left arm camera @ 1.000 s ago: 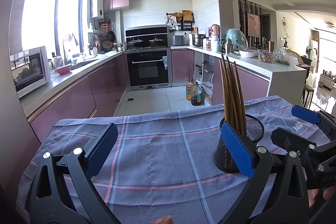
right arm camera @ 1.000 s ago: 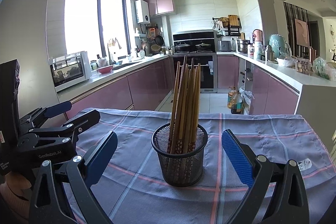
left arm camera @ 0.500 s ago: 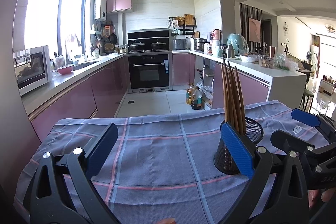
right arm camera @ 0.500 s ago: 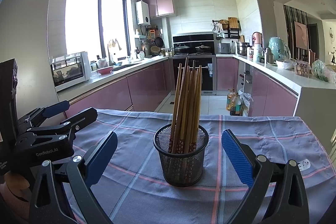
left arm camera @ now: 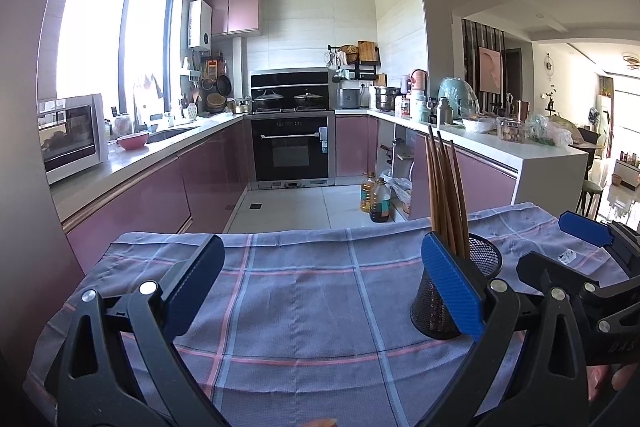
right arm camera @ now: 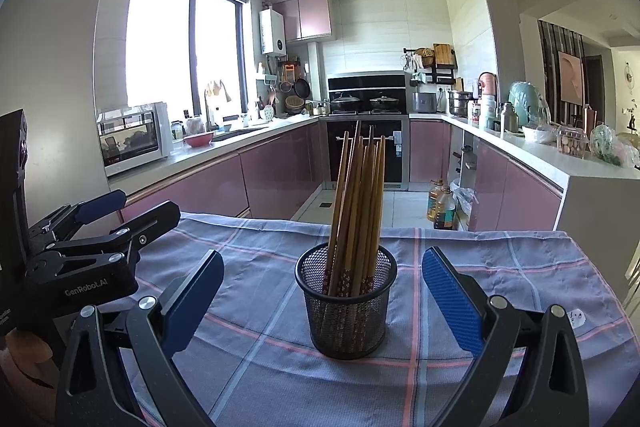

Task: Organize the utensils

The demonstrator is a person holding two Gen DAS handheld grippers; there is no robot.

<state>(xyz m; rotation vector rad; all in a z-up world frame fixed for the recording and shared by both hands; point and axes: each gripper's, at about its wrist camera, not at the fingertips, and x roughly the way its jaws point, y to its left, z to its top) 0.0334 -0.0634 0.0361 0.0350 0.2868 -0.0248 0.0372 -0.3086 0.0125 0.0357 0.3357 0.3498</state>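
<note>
A black mesh cup [right arm camera: 346, 303] stands on the checked cloth and holds a bunch of wooden chopsticks [right arm camera: 357, 195] upright. My right gripper [right arm camera: 320, 299] is open and empty, its blue pads either side of the cup and nearer the camera. In the left wrist view the cup [left arm camera: 452, 291] with the chopsticks [left arm camera: 444, 195] stands at the right, partly behind my right pad. My left gripper [left arm camera: 320, 291] is open and empty above bare cloth, left of the cup. The right gripper [left arm camera: 568, 247] shows at that view's right edge, and the left gripper [right arm camera: 116, 211] shows at the right wrist view's left.
The grey-blue checked cloth [left arm camera: 304, 299] covers the table; its far edge drops off toward the kitchen floor. Pink cabinets, a microwave [left arm camera: 68, 135] and an oven [left arm camera: 292, 147] lie beyond. Oil bottles [left arm camera: 376, 195] stand on the floor.
Both grippers have drawn back and risen slightly, so the cup sits a little farther from the cameras. Both stay open and the cup and chopsticks have not moved.
</note>
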